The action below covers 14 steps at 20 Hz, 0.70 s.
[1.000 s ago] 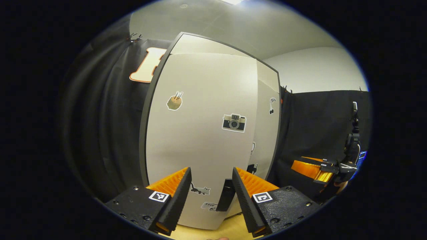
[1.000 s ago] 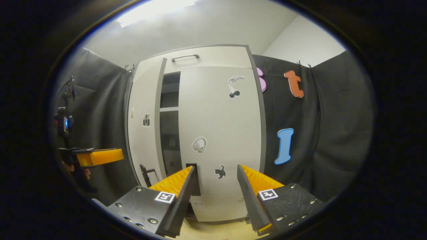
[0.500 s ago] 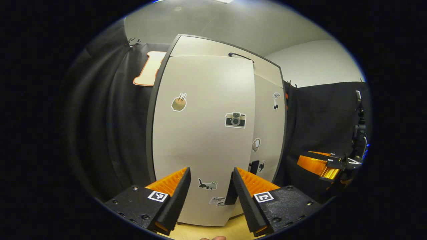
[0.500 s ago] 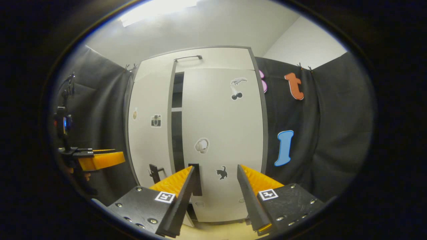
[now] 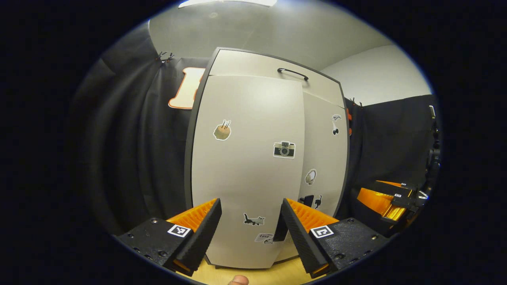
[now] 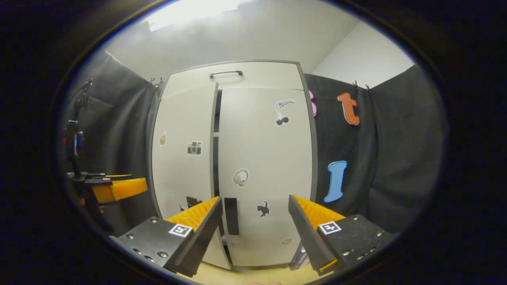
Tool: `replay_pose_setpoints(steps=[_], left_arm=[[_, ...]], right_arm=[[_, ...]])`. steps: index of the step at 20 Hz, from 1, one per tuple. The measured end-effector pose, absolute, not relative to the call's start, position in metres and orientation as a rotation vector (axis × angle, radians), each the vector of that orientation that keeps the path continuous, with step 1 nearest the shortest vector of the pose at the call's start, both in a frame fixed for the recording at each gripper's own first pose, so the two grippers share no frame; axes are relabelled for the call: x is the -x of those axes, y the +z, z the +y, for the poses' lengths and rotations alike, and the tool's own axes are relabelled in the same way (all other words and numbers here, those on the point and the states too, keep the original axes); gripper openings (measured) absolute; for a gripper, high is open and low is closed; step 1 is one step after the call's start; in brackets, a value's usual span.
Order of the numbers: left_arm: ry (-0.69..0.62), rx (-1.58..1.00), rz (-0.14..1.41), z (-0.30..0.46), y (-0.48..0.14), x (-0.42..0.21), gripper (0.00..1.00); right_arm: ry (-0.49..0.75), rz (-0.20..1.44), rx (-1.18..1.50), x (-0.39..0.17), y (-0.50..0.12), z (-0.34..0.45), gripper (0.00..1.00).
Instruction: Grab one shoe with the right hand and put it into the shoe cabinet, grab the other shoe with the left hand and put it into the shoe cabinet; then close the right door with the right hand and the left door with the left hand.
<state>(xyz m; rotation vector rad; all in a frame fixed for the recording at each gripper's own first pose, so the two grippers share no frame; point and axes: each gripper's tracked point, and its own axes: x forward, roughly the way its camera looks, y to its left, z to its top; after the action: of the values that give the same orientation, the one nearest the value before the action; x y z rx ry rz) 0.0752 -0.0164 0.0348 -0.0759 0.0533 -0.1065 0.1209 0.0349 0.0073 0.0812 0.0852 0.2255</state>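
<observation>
While both spread wide and hold nothing, the left gripper (image 5: 249, 221) and right gripper (image 6: 253, 219) face the shoe cabinet (image 6: 233, 158). Its two doors, the left door (image 5: 247, 166) at 12 o'clock and the right door (image 6: 267, 174), leave a narrow gap.

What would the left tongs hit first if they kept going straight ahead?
Most likely the pale left cabinet door, near its small cat sticker. The open left tongs point straight at that panel; how far off is unclear.

Shoe cabinet (image 6: 237, 79) front: left door (image 6: 182, 158) stands slightly ajar beside the right door (image 6: 269, 158), leaving a narrow dark slit (image 6: 216, 158) between them, too slim for fingers; black cloth flanks both sides.
</observation>
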Motion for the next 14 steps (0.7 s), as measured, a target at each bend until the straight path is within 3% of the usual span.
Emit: replay_pose_setpoints(steps=[14], left_arm=[[-0.023, 0.084, 0.009, -0.006, 0.045, -0.072, 0.94]], right_arm=[[0.198, 0.059, -0.096, -0.119, 0.016, 0.034, 1.0]])
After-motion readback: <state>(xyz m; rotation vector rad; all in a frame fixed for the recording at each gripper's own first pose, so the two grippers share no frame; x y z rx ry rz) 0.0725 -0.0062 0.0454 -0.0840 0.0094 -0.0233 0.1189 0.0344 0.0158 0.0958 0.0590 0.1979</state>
